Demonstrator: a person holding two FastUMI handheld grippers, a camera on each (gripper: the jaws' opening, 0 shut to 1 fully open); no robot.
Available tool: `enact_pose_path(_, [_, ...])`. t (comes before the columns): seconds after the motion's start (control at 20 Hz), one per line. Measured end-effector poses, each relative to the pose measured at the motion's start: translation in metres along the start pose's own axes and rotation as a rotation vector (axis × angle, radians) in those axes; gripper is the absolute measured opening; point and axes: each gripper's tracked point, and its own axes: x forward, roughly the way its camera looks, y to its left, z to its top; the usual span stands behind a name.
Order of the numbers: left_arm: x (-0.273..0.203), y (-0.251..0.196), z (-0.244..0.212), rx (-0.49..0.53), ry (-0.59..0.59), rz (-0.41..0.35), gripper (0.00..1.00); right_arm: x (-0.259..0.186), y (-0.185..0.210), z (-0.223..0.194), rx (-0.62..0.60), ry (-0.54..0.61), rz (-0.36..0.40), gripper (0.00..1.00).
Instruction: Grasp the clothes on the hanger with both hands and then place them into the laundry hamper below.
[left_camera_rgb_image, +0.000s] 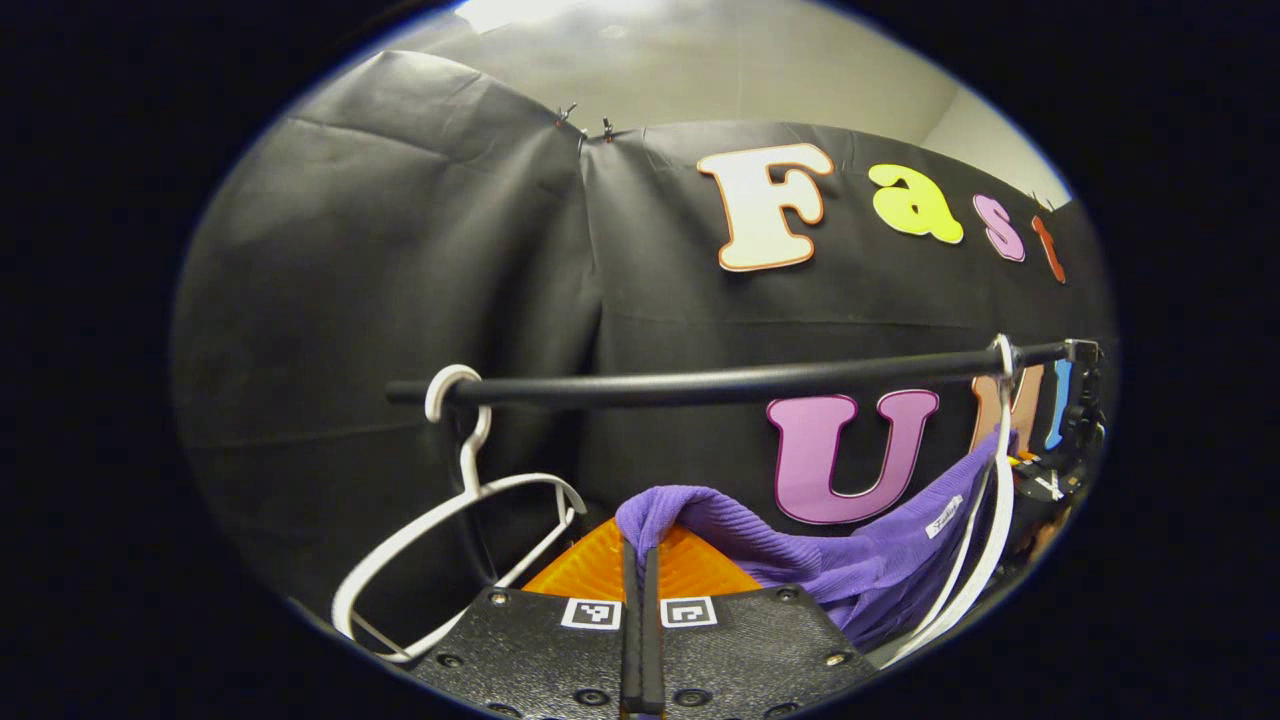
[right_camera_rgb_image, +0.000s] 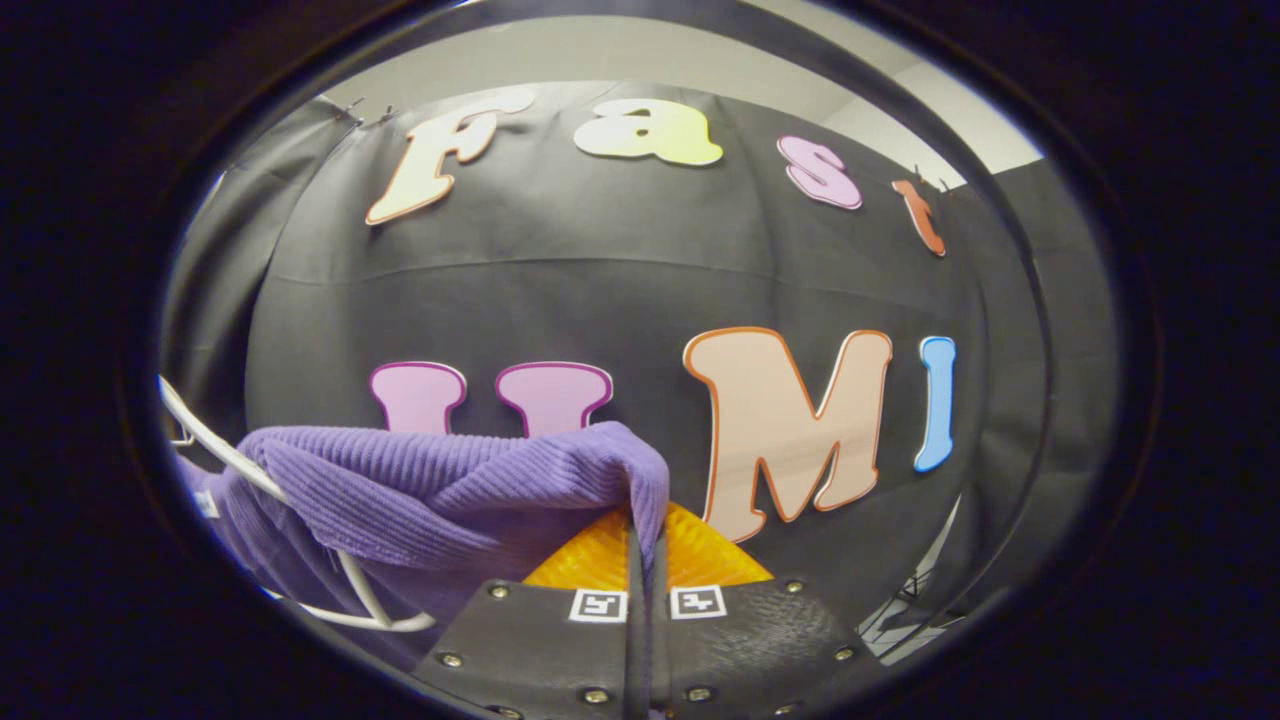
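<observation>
A purple ribbed garment (left_camera_rgb_image: 880, 555) hangs on a white hanger (left_camera_rgb_image: 985, 540), whose hook sits near the right end of a black rail (left_camera_rgb_image: 720, 383). One end of the cloth is pulled leftward to my left gripper (left_camera_rgb_image: 641, 548), which is shut with a fold of it pinched at the fingertips. In the right gripper view the same purple garment (right_camera_rgb_image: 450, 490) bunches to the left. My right gripper (right_camera_rgb_image: 646, 540) is shut on its edge. The white hanger (right_camera_rgb_image: 350, 590) crosses the cloth low on the left.
An empty white hanger (left_camera_rgb_image: 450, 545) hangs on the rail's left end, just left of my left gripper. A dark fitting (left_camera_rgb_image: 1082, 420) stands at the rail's right end. The black cloth wall closes in behind the rail.
</observation>
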Motion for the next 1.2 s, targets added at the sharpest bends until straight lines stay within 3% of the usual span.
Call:
enact_pose_path(0.15, [0.010, -0.002, -0.022, -0.042, 0.023, -0.016, 0.00, -0.001, -0.009, -0.010, -0.009, -0.023, -0.043, 0.01])
enact_pose_path(0.3, [0.012, -0.004, -0.036, -0.092, 0.035, -0.032, 0.00, -0.001, -0.009, -0.031, 0.002, 0.011, -0.037, 0.02])
enact_pose_path(0.35, [0.010, -0.001, -0.041, -0.099, 0.040, -0.032, 0.00, -0.001, -0.011, -0.037, -0.001, 0.022, -0.035, 0.07])
enact_pose_path(0.4, [0.008, 0.002, -0.044, -0.107, 0.049, -0.035, 0.00, -0.003, -0.010, -0.041, -0.004, 0.028, -0.029, 0.02])
enact_pose_path(0.7, [0.017, 0.016, -0.093, -0.177, 0.126, -0.049, 0.01, -0.009, 0.006, -0.082, -0.040, 0.114, 0.013, 0.02])
enact_pose_path(1.0, [-0.006, 0.022, -0.156, -0.234, 0.206, 0.030, 0.00, -0.037, 0.000, -0.103, -0.090, 0.140, 0.044, 0.02])
enact_pose_path(1.2, [-0.036, 0.008, -0.193, -0.239, 0.261, 0.061, 0.01, -0.055, -0.008, -0.151, -0.154, 0.235, 0.069, 0.02])
